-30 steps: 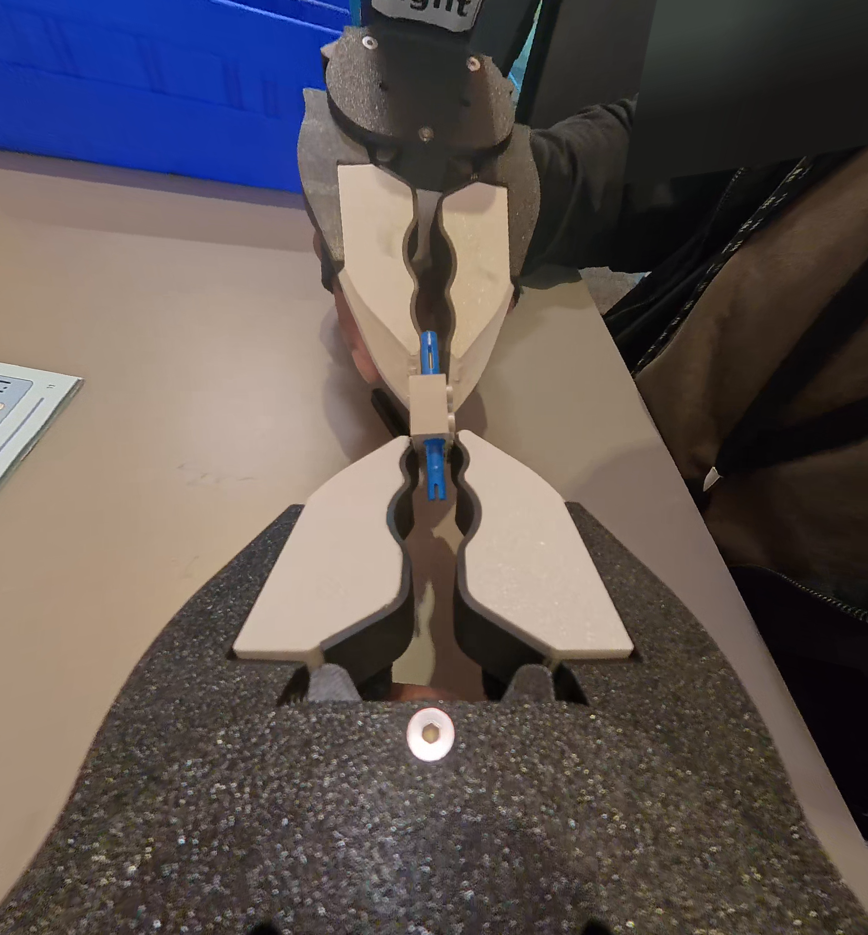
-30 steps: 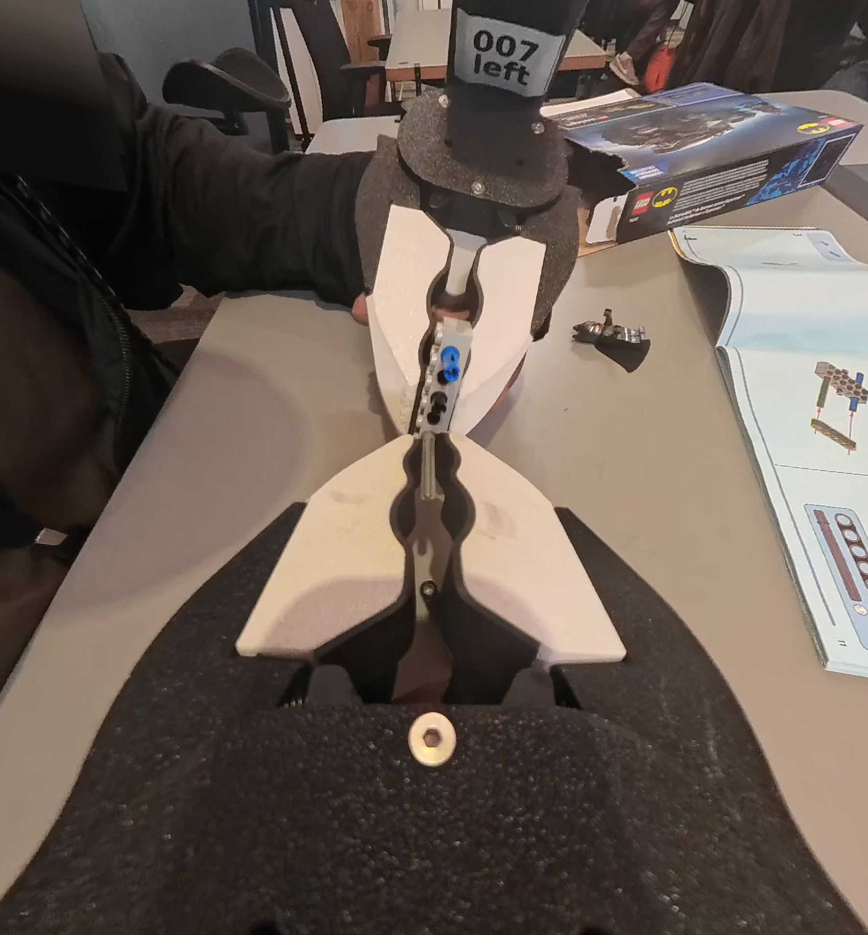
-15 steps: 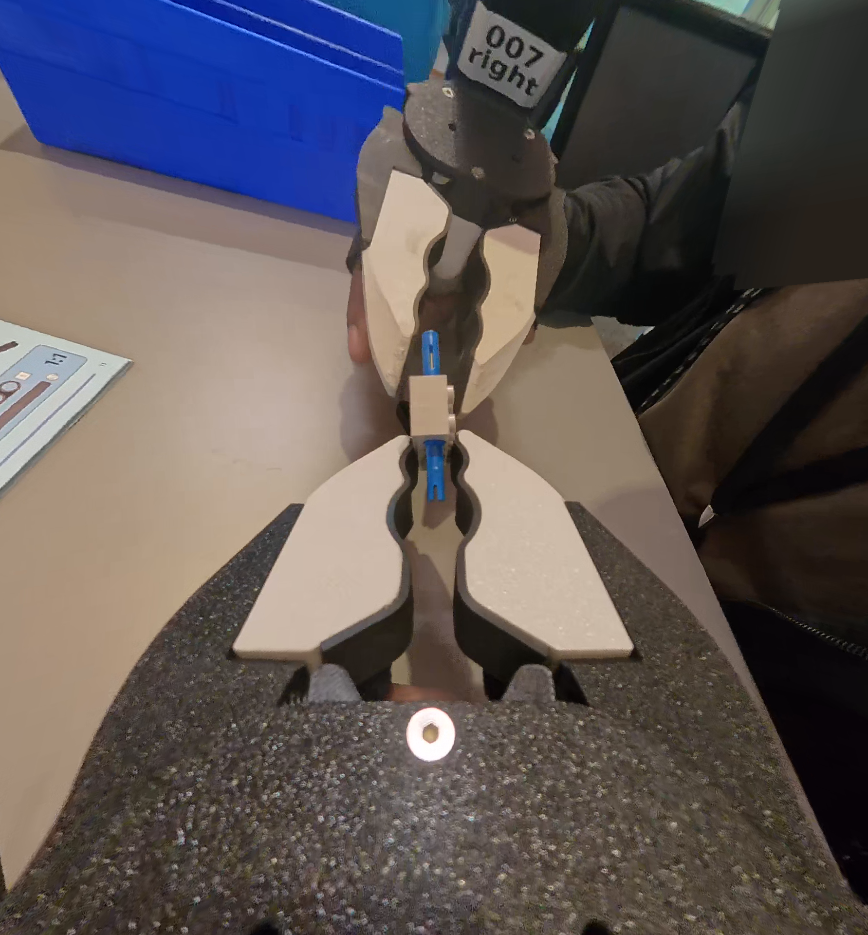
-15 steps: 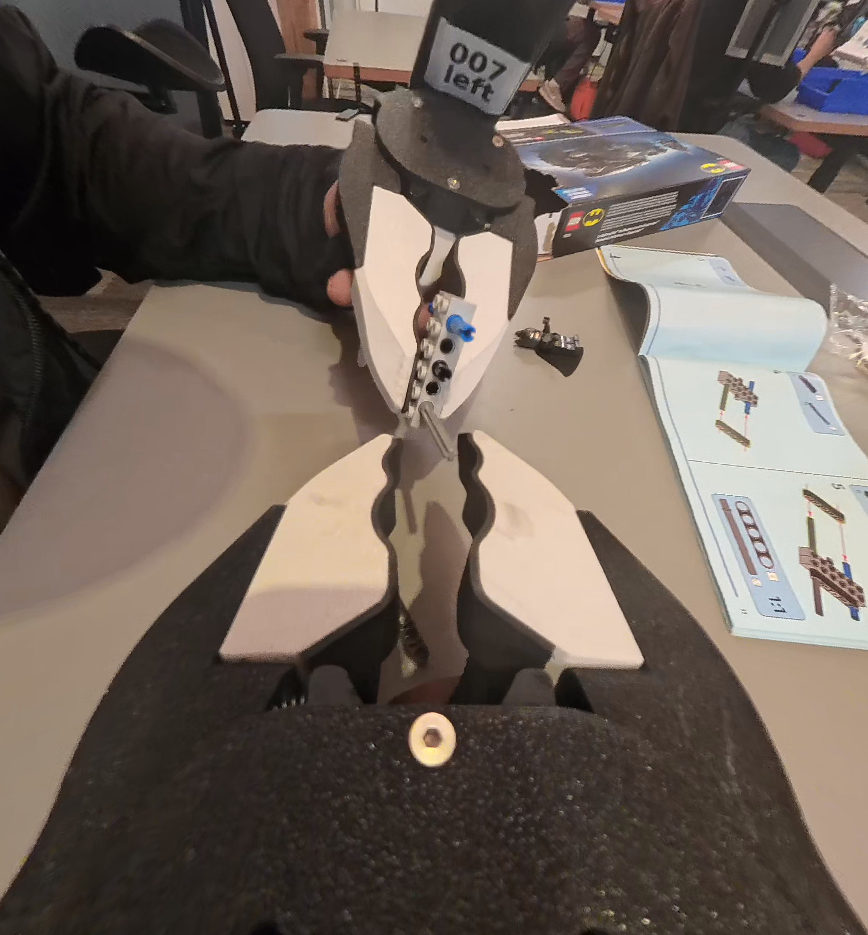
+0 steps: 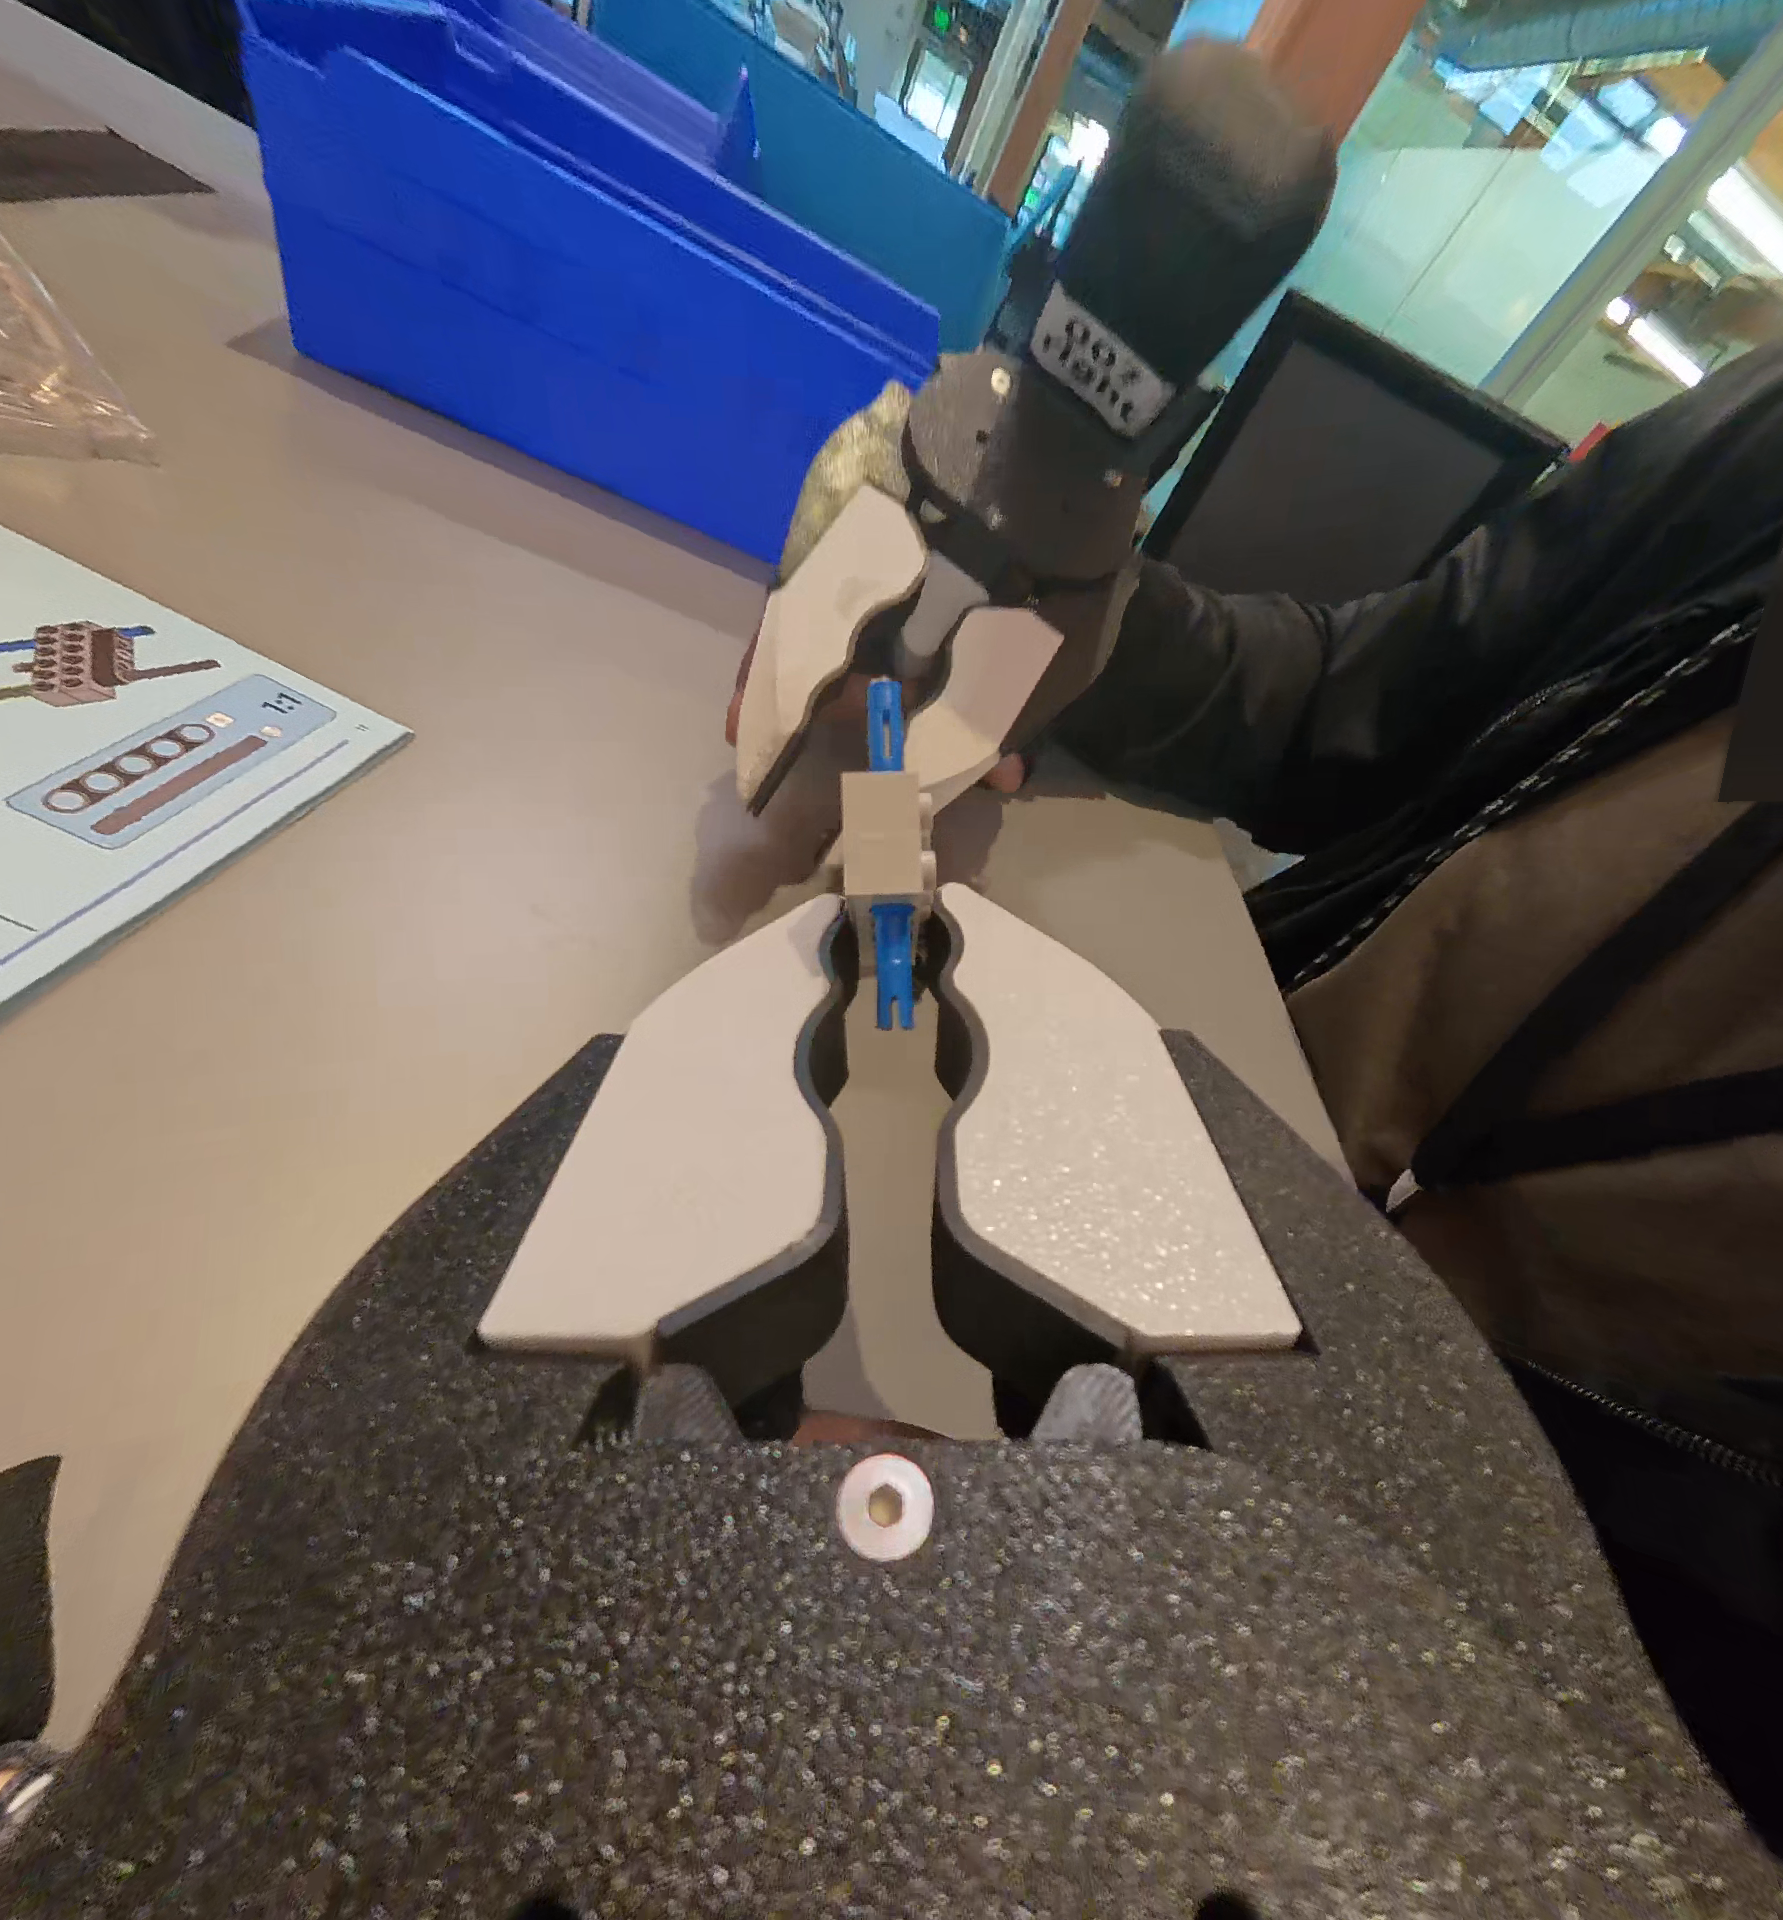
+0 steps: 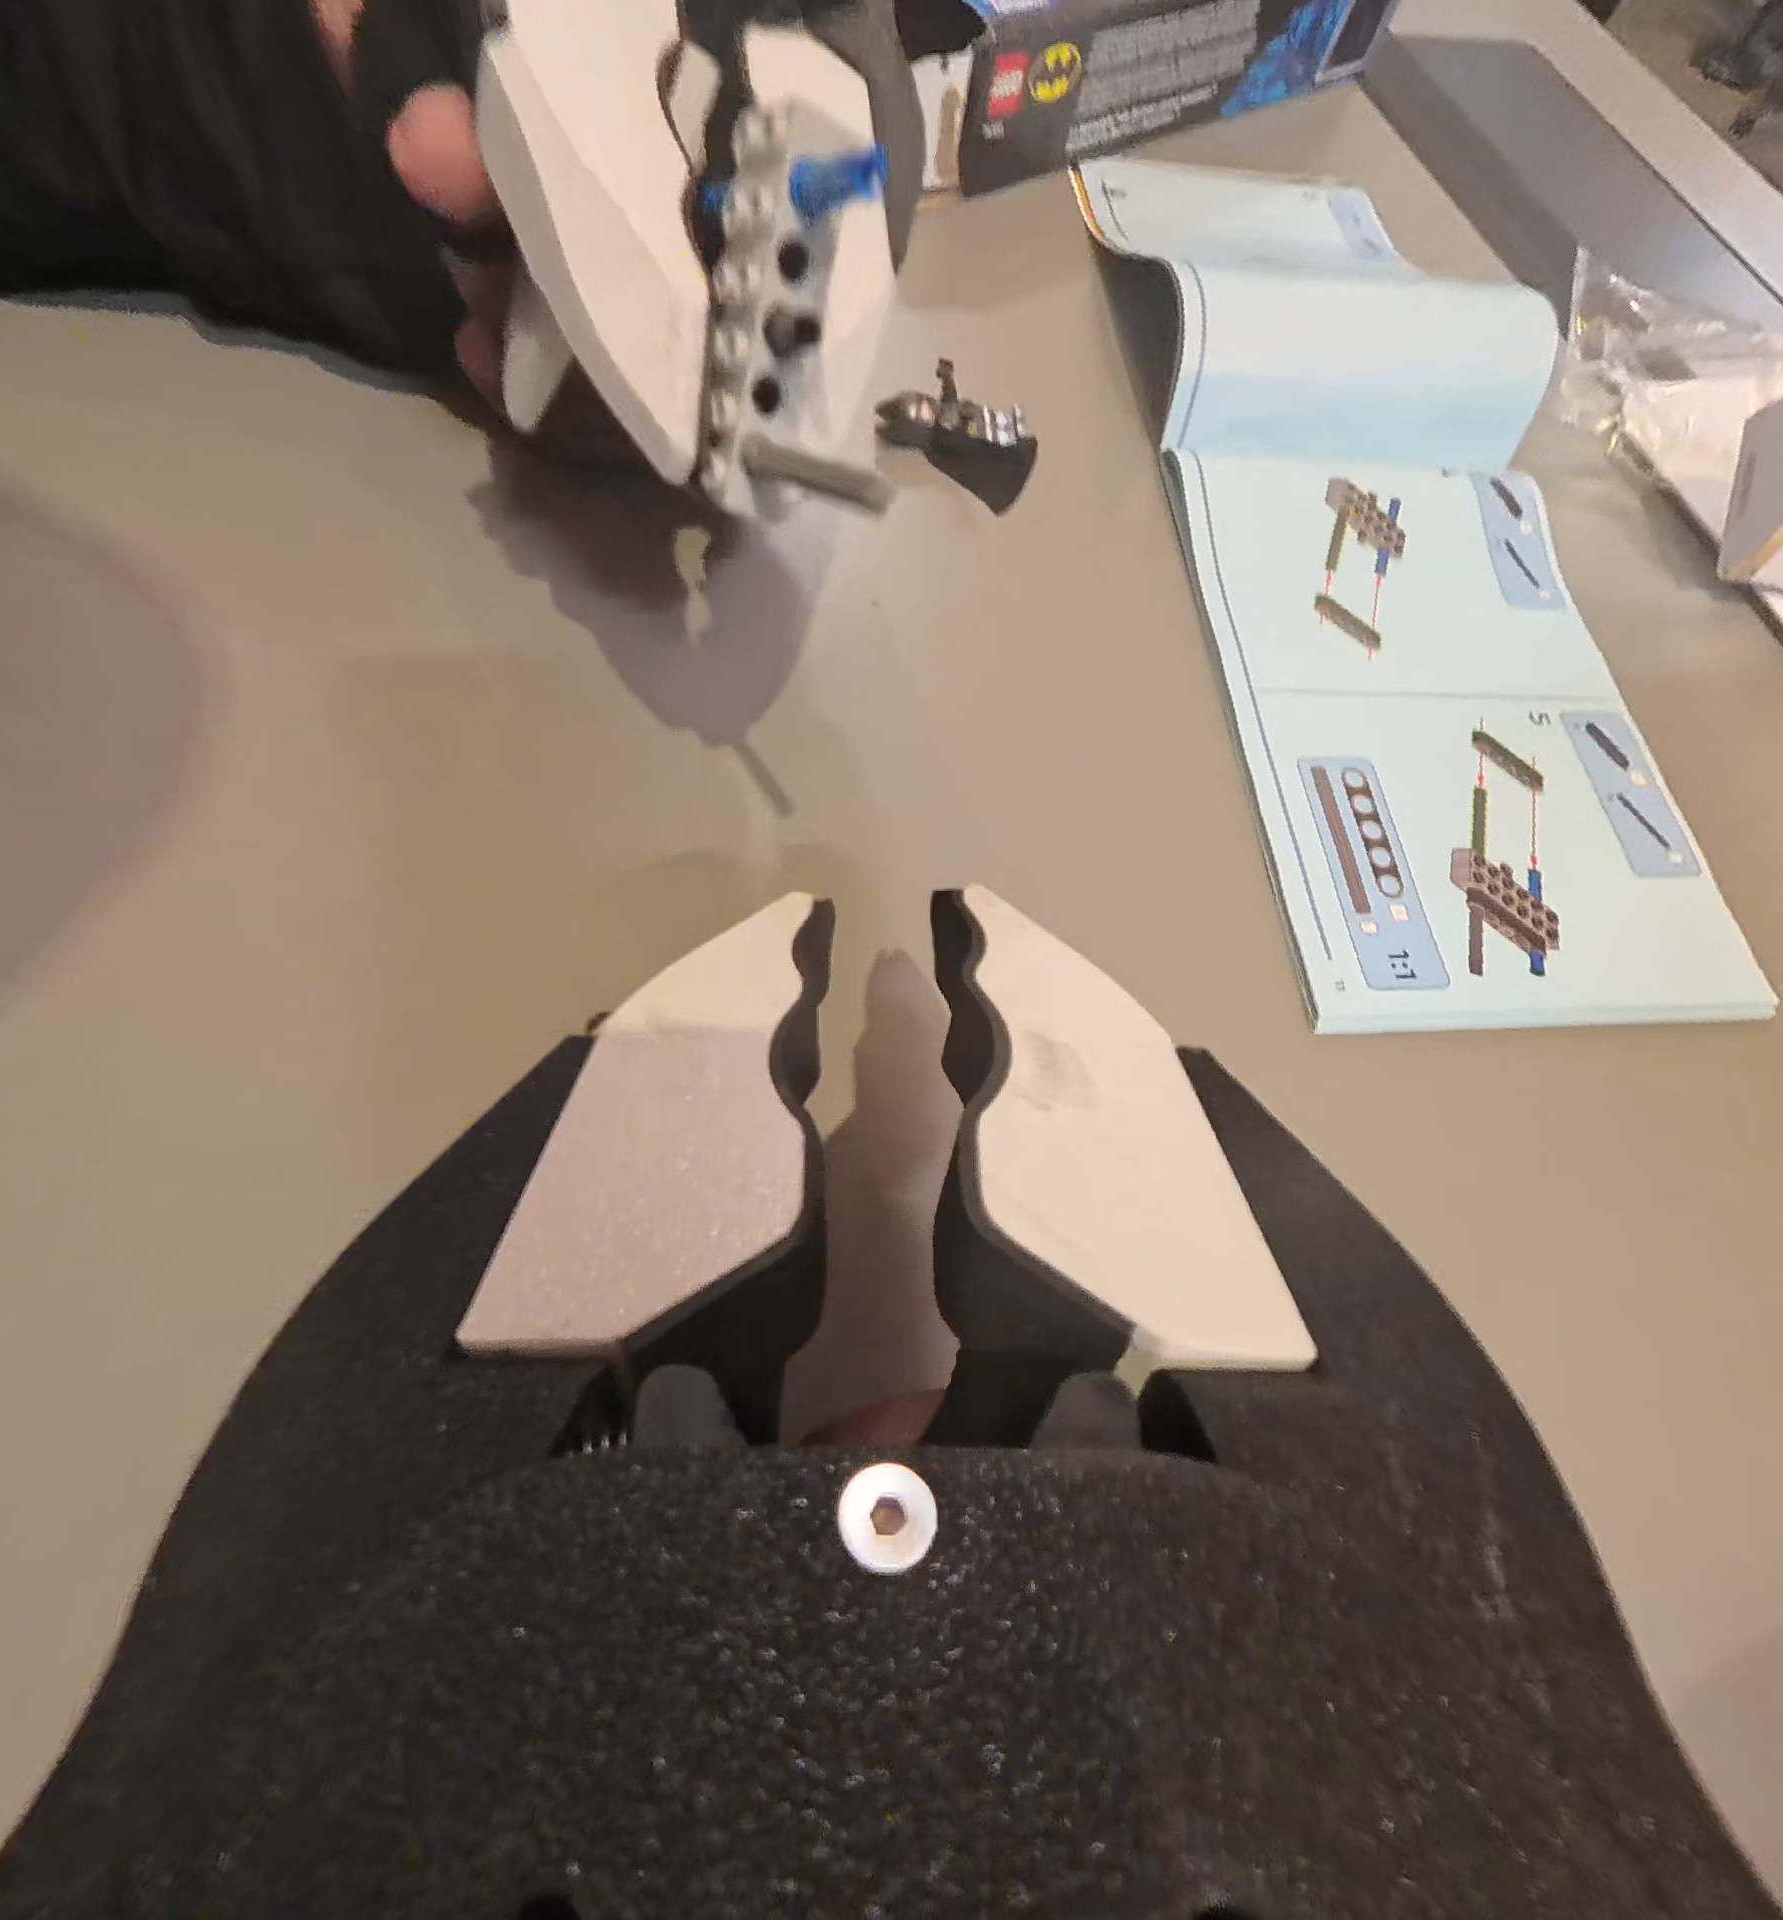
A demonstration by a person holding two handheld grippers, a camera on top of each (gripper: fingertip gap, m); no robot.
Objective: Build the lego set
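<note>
Left wrist view is showing the left gripper clamping a grey brick at its fingertips, a blue pin running through it, lifted above the table, probably to keep the holes reachable. The right gripper is hanging released and empty, apart from the brick. A booklet is lying open nearby, seemingly for reference. A printed box and the grippers' tags are bearing writing.
</note>
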